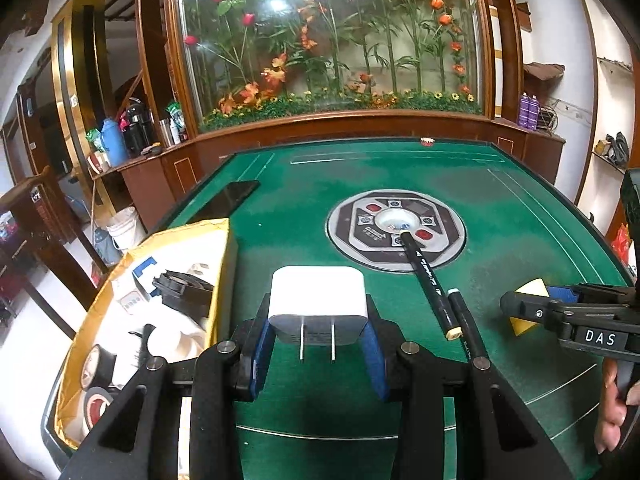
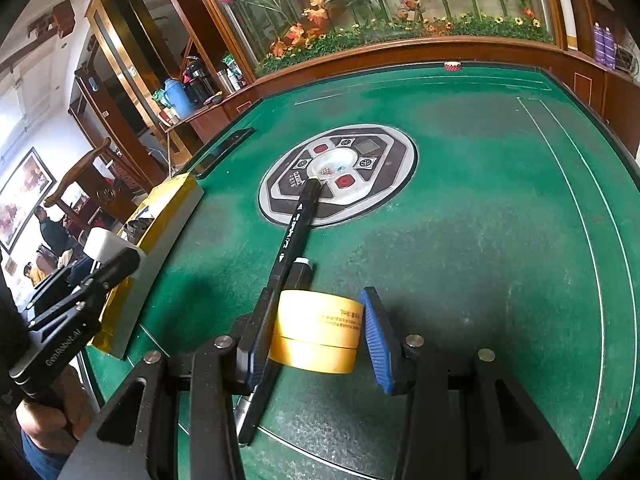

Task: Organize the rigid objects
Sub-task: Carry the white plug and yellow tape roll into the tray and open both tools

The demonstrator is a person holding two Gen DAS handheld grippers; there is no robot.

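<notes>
Clamped in our left tool [image 1: 318, 344], low centre of frame, a white charger [image 1: 318, 304] hovers beside the yellow box [image 1: 222, 280] at left, ready to drop in; our right tool [image 2: 316, 340] straddles yellow tape [image 2: 316, 332] on the table [image 2: 480, 240], blue pads not yet tight.

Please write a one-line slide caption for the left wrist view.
Left hand-held gripper holds a white plug adapter above the green table, beside a yellow box.
</notes>
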